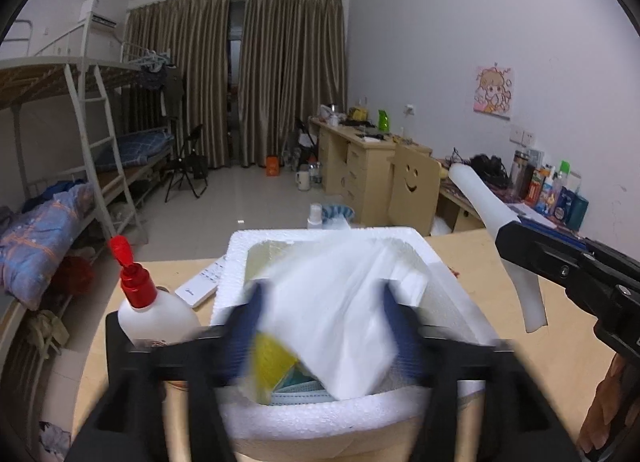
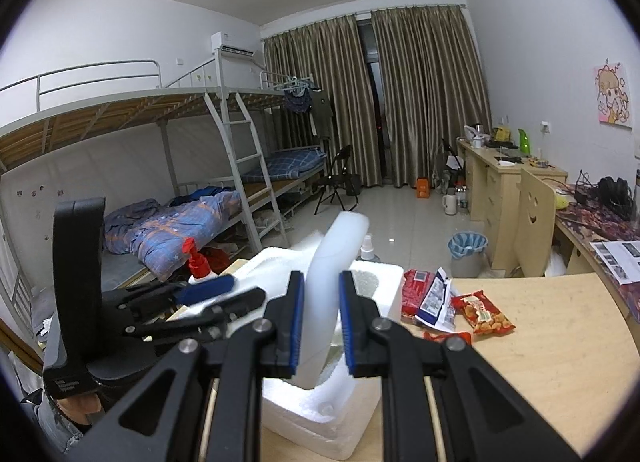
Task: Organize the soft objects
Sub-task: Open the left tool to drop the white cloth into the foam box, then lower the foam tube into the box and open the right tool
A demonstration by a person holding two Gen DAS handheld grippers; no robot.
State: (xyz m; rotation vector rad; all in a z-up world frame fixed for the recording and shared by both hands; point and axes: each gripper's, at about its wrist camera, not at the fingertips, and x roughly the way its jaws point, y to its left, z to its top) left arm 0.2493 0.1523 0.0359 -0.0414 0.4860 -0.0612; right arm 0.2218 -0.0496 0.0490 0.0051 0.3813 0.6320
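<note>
A white foam box (image 1: 236, 262) sits on the wooden surface (image 1: 480, 262) with its top open; inside lie a blurred white tissue pack (image 1: 344, 314), a yellow packet (image 1: 272, 362) and pale blue face masks (image 1: 296, 392) at the near wall. The left hand-held gripper (image 1: 324, 326) hangs over the box with its blue pads spread wide on either side of the tissue pack, which looks released, though blur hides whether a pad touches it. The right hand-held gripper (image 2: 322, 326) is clenched on a bent strip of white foam (image 2: 332, 270), held above the box's right side. Just left of the box stand a white bottle with a red cap (image 1: 152, 302) and a white remote (image 1: 200, 286); writing on both is too small to read. Only the left wrist view shows the box's contents. Only the right wrist view shows the snack packets (image 2: 452, 302) lying on the surface right of the box, red and blue-white, with print that cannot be read, and a lined bin (image 2: 466, 250) on the floor beyond.
</note>
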